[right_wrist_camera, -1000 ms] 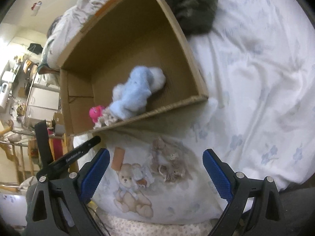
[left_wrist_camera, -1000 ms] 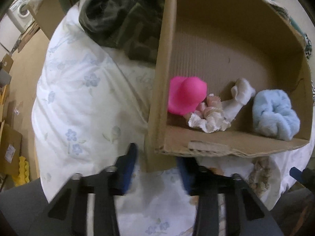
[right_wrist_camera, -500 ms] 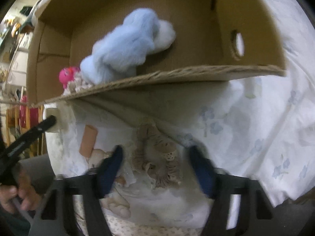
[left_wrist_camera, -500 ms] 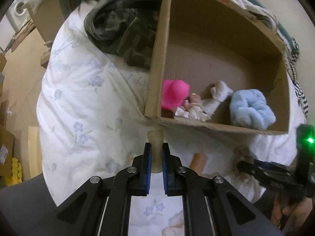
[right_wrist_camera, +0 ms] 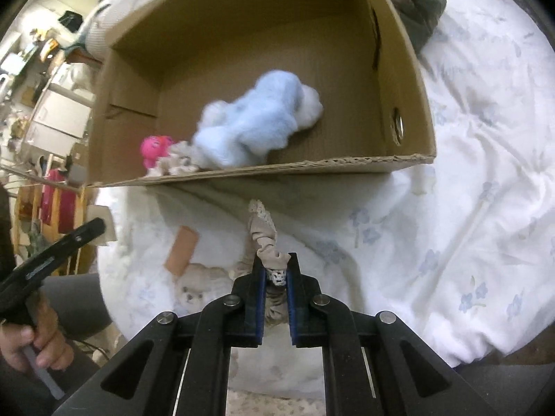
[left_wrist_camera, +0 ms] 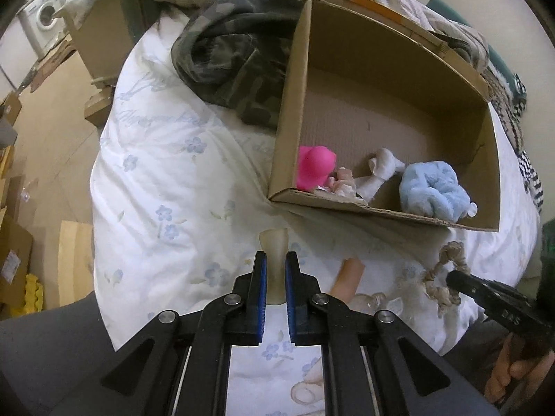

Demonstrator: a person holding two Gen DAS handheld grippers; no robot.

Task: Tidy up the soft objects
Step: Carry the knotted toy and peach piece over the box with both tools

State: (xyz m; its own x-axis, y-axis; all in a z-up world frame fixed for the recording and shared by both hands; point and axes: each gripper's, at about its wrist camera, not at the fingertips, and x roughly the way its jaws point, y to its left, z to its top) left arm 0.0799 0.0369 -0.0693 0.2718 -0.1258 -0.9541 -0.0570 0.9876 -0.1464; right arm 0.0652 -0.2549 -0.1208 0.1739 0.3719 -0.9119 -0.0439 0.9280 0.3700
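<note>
A cardboard box lies on the white flowered duvet and holds a pink soft toy, a frilly scrunchie, a white cloth piece and a fluffy blue item. My left gripper is shut on a pale cream soft piece, held above the duvet in front of the box. My right gripper is shut on a beige frilly scrunchie, lifted just in front of the box wall. The scrunchie also shows in the left wrist view.
A camouflage garment lies behind the box's left side. A tan cylinder and clear small bits lie on the duvet between the grippers. The bed edge drops to a floor with cardboard boxes on the left.
Both grippers have closed: the left on the cream piece, the right on the beige scrunchie. Both have lifted their items off the duvet and pulled back from the box.
</note>
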